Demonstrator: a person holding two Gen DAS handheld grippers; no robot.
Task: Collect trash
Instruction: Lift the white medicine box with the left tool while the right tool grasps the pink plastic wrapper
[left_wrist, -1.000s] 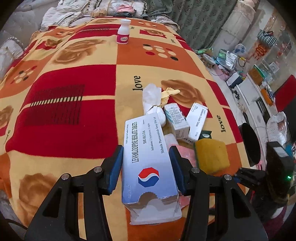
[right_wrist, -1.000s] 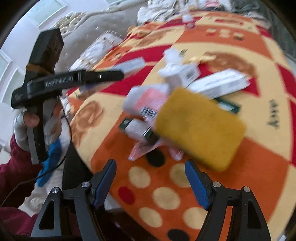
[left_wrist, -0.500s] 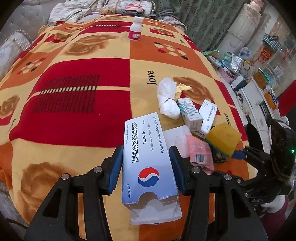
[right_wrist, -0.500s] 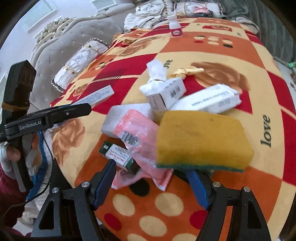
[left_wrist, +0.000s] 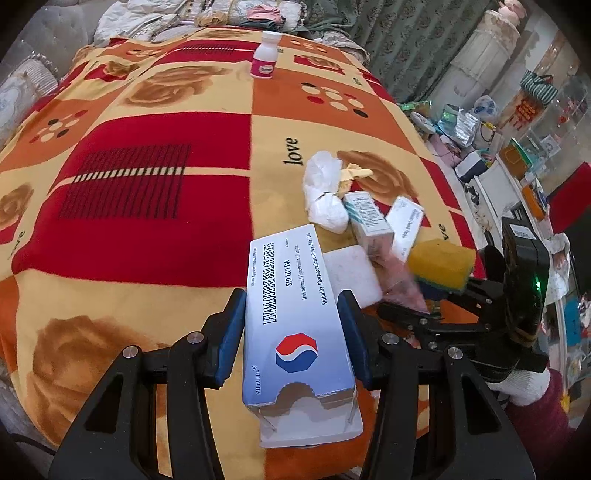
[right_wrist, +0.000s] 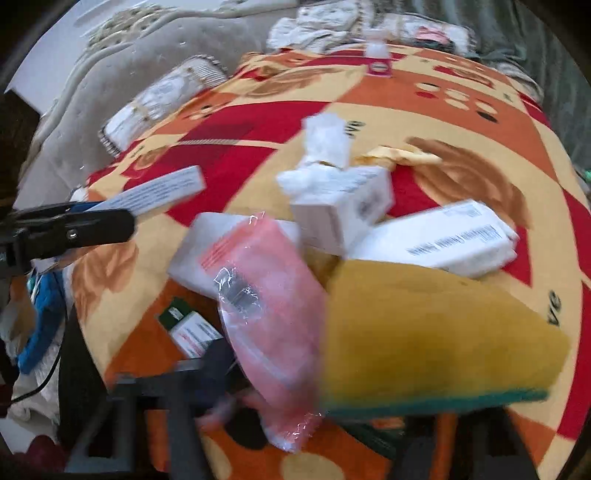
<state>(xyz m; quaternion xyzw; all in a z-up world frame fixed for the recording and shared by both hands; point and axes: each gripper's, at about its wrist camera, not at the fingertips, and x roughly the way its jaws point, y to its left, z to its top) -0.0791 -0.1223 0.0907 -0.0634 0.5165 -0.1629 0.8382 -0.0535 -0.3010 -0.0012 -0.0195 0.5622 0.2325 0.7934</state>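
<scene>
Left gripper (left_wrist: 291, 328) jaws are clamped on the tablet box (left_wrist: 295, 325), sitting right between them. Right gripper (left_wrist: 436, 295) grips the yellow sponge (right_wrist: 436, 332); its view's blurry.

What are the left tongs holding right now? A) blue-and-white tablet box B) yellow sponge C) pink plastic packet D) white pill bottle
A: in the left wrist view the left tongs are shut on the tablet box, a blue pad against each long side, while the pill bottle stands far across the blanket.
</scene>
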